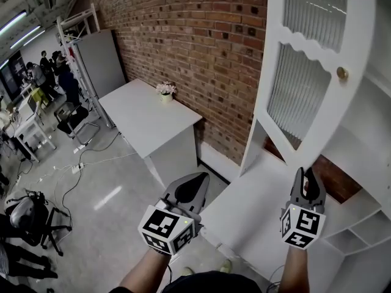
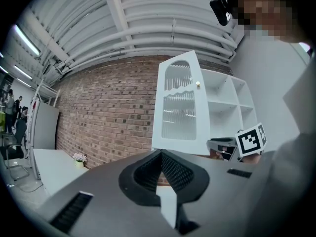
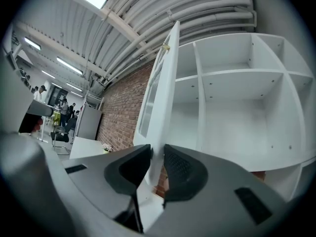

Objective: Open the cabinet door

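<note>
Left forearm (image 1: 145, 272): bare, reaching forward and low.
Left gripper (image 1: 197, 177): pointing level, marker cube facing up. Its jaws are lying together and gripping nothing.
Right forearm (image 1: 294, 272): reaching forward alongside, well apart from the left.
Right gripper (image 1: 306, 173): pointing level, marker cube facing up. Its jaws are pinching the door (image 1: 308, 96) at its edge near the bottom, one pad on each face.

Two grippers: the left gripper (image 1: 200, 176) and the right gripper (image 1: 306, 171), each carrying one marker cube (image 1: 166, 227). One cabinet door (image 1: 317, 121) with two ribbed glass panes (image 1: 296, 93) and one brass knob (image 1: 342, 73). One white table (image 1: 146, 118) bears one flower pot (image 1: 165, 92). Perhaps four people (image 1: 64, 75) stand far left, too small to count surely.
</note>
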A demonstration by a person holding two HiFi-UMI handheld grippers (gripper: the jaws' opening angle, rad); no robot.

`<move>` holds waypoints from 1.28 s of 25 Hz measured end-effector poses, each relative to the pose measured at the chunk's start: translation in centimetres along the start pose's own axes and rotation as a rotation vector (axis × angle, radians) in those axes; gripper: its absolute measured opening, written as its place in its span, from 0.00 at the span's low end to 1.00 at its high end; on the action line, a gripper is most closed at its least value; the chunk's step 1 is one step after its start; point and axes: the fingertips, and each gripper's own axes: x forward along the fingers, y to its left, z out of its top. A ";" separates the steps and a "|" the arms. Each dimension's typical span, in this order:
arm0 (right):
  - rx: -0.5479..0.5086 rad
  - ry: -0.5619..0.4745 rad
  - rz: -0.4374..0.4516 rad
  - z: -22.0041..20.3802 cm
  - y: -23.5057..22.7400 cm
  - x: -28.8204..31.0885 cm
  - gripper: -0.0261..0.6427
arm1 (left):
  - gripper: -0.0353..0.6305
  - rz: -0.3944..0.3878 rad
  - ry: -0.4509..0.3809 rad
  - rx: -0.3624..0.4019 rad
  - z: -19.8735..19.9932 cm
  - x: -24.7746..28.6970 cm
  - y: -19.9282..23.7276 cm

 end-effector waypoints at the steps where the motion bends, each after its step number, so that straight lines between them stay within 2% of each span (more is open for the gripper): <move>1: -0.001 0.000 0.006 0.1 0.4 -0.2 0.15 | 0.06 0.002 -0.002 0.002 0.1 -0.3 0.2; 14: -0.041 -0.043 0.107 1.9 7.5 -1.4 0.14 | 0.06 0.049 -0.014 0.006 0.9 -3.2 3.6; 32: -0.150 -0.080 0.339 4.6 19.6 -1.3 0.17 | 0.06 0.140 -0.038 0.009 1.7 -8.3 7.5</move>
